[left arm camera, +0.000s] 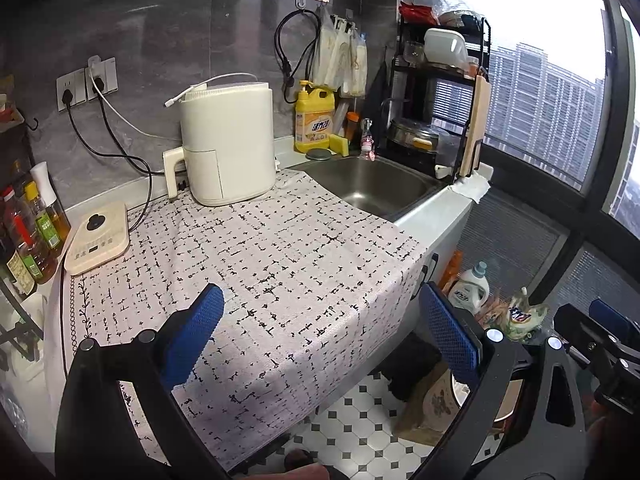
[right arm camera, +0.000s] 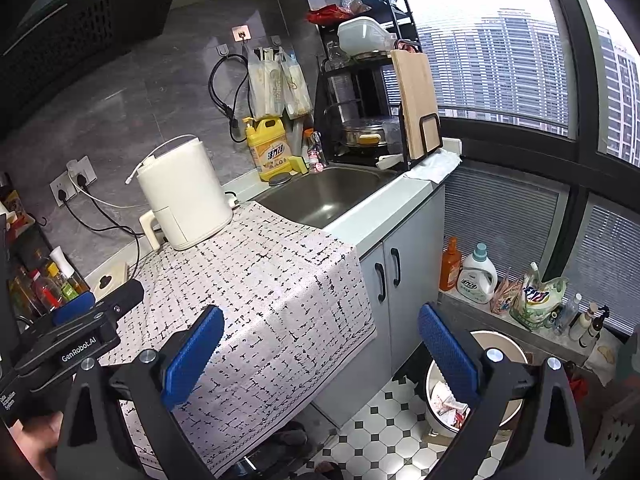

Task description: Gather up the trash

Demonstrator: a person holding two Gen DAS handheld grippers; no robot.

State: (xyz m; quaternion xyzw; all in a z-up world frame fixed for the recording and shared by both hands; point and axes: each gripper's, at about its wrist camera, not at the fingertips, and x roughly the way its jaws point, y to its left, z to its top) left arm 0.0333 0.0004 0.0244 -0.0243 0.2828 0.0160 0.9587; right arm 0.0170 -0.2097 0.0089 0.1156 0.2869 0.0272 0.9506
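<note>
I am holding my left tool spread wide over the front edge of the bench, its 2 blue pads apart with nothing between them. My right tool is gaping the same way, empty, hanging partly over the bench edge and partly over the tiled floor. From the right wrist view I am seeing the left tool at the far left, just beside mine, with part of a hand under it.

The patterned cloth is covering the bench and draping down over its front. A white air fryer is standing upright on the cloth's back edge, near the wall, and a flat cream appliance is lying at the cloth's left corner. The steel sink is sitting to the right of the cloth, with a yellow detergent bottle upright behind it.

The trash bin is standing on the floor below the cabinet doors, partly hidden behind my right tool's right finger, and crumpled trash is lying inside it (white scraps with some red, too small to name). On the cloth I am finding no trash that I can make out.
</note>
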